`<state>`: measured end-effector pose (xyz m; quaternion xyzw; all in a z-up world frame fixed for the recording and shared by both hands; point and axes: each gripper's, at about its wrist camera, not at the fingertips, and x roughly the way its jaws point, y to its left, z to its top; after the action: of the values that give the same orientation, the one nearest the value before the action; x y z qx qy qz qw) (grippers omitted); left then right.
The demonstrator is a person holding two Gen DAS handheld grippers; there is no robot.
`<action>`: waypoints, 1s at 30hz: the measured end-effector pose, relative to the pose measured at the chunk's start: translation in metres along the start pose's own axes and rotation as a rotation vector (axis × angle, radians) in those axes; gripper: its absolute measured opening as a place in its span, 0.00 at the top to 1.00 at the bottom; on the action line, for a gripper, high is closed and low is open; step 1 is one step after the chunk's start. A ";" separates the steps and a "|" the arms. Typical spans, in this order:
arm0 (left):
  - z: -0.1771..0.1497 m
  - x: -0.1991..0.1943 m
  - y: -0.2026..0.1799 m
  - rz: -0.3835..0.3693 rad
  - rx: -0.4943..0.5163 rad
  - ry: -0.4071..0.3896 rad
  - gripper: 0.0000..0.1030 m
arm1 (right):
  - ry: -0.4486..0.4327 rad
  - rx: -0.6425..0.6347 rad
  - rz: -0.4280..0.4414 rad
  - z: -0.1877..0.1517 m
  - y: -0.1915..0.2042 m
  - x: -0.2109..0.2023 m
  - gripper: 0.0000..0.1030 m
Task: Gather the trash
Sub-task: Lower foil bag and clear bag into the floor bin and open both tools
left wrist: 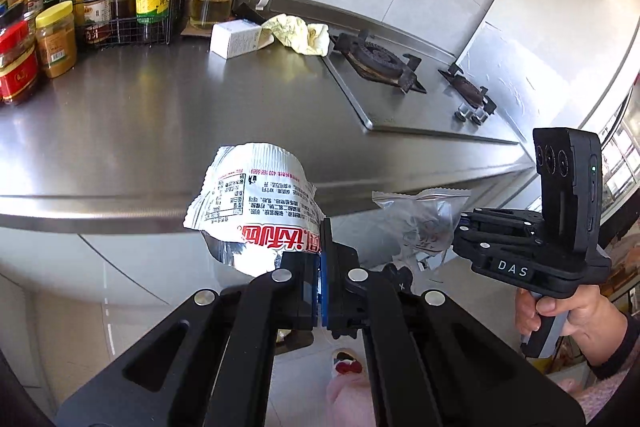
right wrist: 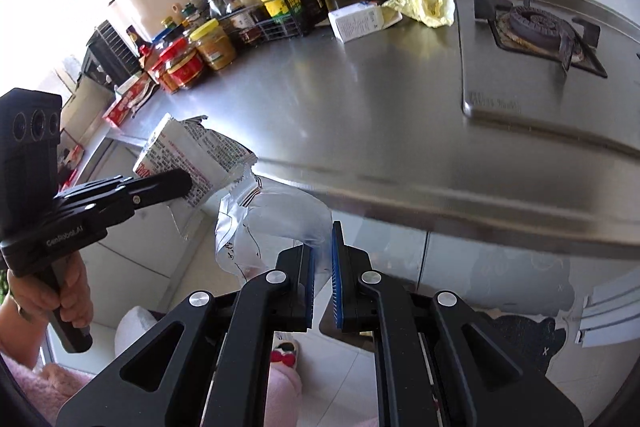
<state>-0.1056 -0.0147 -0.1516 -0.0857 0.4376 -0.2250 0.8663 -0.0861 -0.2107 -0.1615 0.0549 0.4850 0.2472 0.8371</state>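
My left gripper (left wrist: 322, 251) is shut on a crumpled white snack wrapper (left wrist: 256, 195) with red print, held in the air just past the front edge of the steel counter (left wrist: 160, 115). The right wrist view shows the same wrapper (right wrist: 188, 155) in the left gripper (right wrist: 184, 183) at the left. My right gripper (right wrist: 322, 255) is shut on a clear, crinkled plastic bag (right wrist: 272, 223), also off the counter's edge. In the left wrist view that bag (left wrist: 424, 219) hangs from the right gripper (left wrist: 460, 223), which a hand (left wrist: 560, 311) holds.
On the counter stand a white carton (left wrist: 236, 39), a yellow cloth (left wrist: 296, 33), a wire rack of sauce bottles (left wrist: 132, 3) and jars (left wrist: 56, 39). A gas hob (left wrist: 376, 61) lies to the right. Below are cabinet fronts, floor tiles and a slipper (right wrist: 286, 351).
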 end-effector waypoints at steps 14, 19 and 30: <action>-0.091 0.110 0.046 0.037 -0.135 0.256 1.00 | 0.267 0.099 -0.140 -0.123 -0.043 0.116 0.91; -0.114 0.165 0.066 0.038 -0.177 0.334 1.00 | 0.302 0.105 -0.177 -0.149 -0.060 0.168 0.91; -0.145 0.252 0.099 0.057 -0.235 0.405 1.00 | 0.372 0.090 -0.155 -0.182 -0.088 0.254 0.89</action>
<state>-0.0599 -0.0376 -0.4543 -0.1267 0.6277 -0.1607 0.7511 -0.1034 -0.1960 -0.4852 0.0082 0.6444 0.1661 0.7464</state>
